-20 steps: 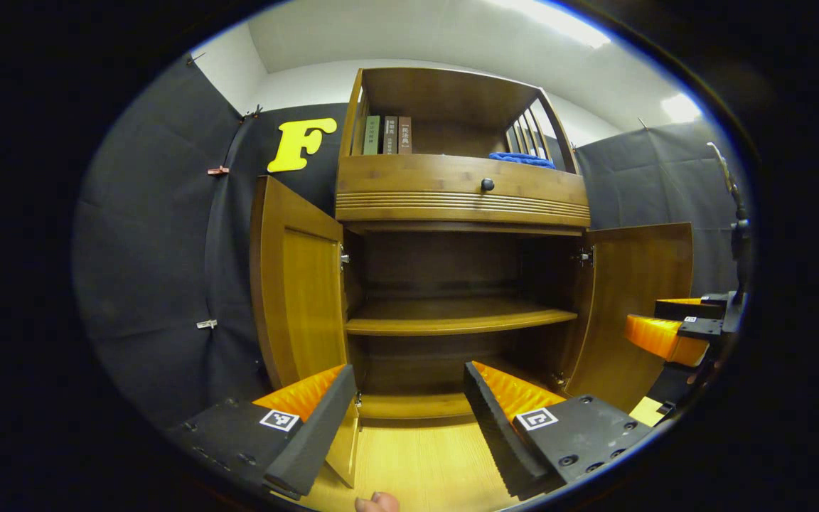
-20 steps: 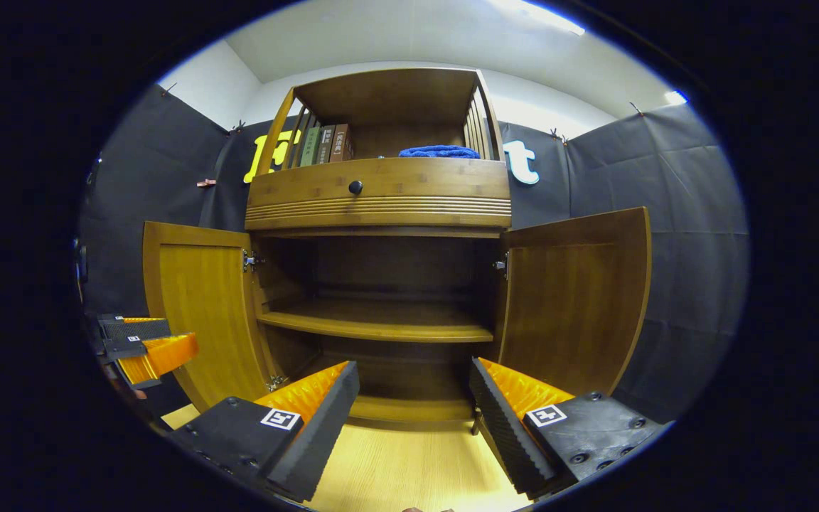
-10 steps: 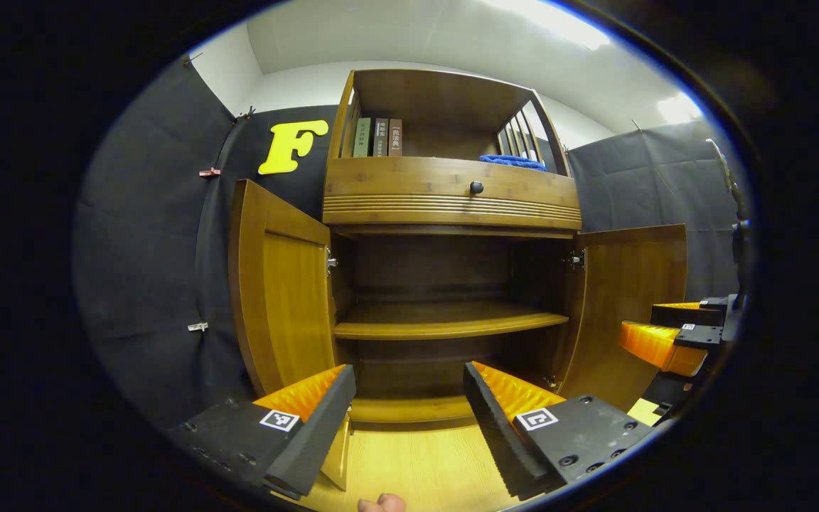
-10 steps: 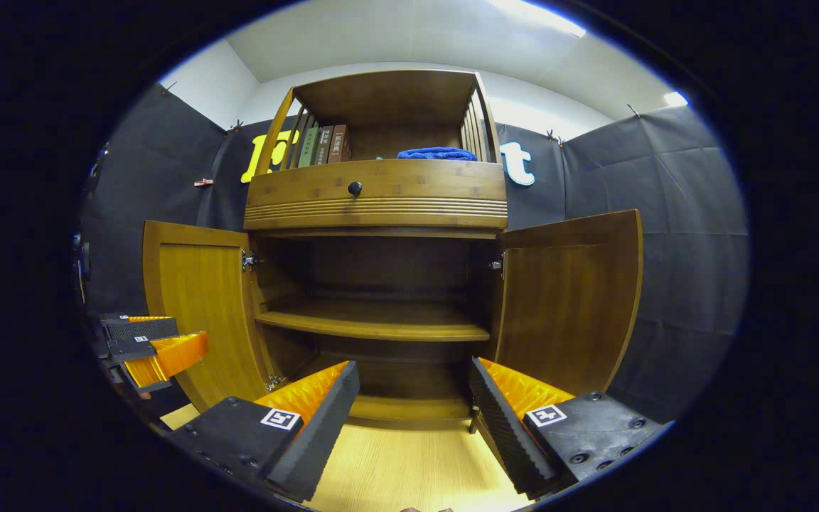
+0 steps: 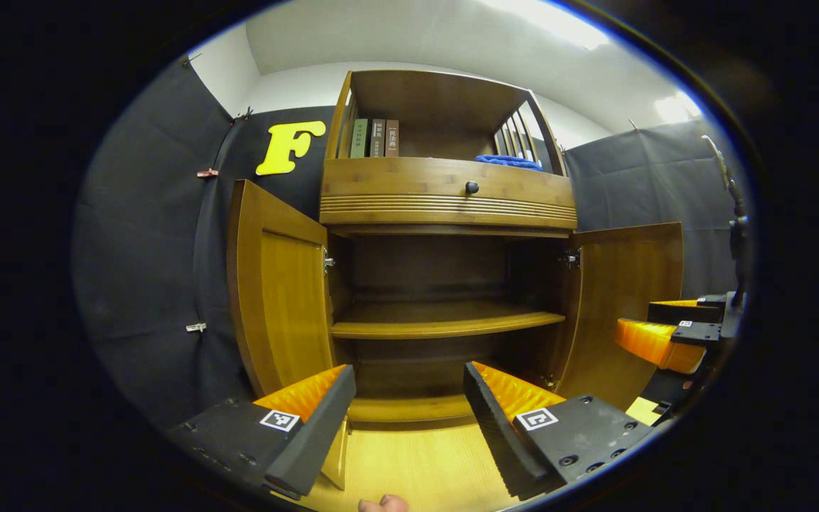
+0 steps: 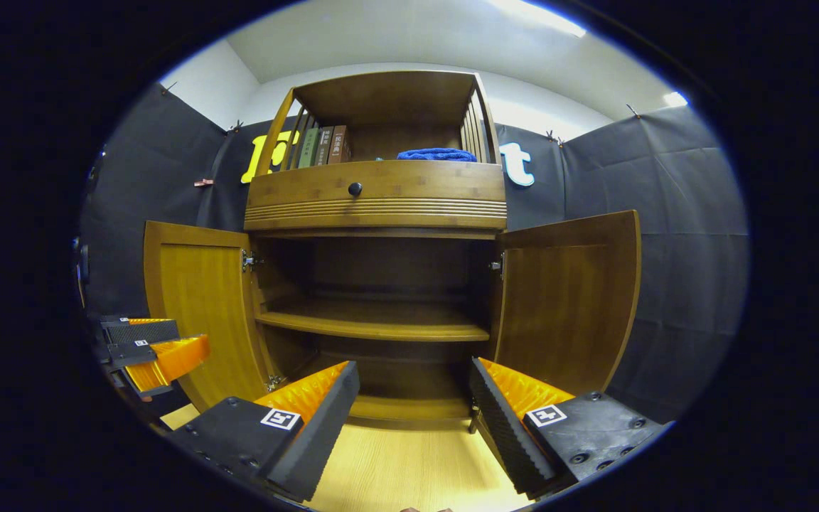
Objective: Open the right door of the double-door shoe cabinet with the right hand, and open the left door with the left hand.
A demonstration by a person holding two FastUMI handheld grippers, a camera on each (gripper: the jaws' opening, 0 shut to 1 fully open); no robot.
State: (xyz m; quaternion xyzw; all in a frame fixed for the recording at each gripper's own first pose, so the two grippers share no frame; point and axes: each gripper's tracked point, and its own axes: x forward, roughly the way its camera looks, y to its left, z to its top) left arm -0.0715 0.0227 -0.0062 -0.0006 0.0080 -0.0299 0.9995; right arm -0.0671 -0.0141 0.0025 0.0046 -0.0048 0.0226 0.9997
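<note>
The wooden shoe cabinet [image 5: 445, 206] [image 6: 375, 206] stands ahead with both lower doors swung wide. Its left door [image 5: 278, 284] [image 6: 196, 306] and right door [image 5: 626, 299] [image 6: 569, 299] hang outward, baring an inner shelf [image 5: 445, 320] [image 6: 374, 323]. My left gripper [image 5: 409, 398] is open, held back from the cabinet near the left door's lower edge, touching nothing. My right gripper [image 6: 413, 398] is open too, in front of the cabinet's base with nothing between its fingers. Each one shows at the side in the other's view: right gripper [image 5: 662, 334], left gripper [image 6: 150, 348].
A drawer with a dark knob [image 5: 471, 187] [image 6: 355, 188] sits above the doors. The top shelf holds three books [image 5: 374, 137] [image 6: 324, 144] and a blue cloth [image 5: 505, 161] [image 6: 436, 153]. Pale wood floor [image 5: 416, 462] [image 6: 402, 466] lies in front. A fingertip [image 5: 381, 503] shows at the bottom edge.
The left gripper has drawn back and shifted slightly, so the cabinet and left door sit further left and smaller in its view. The right gripper has barely moved. Both stay open.
</note>
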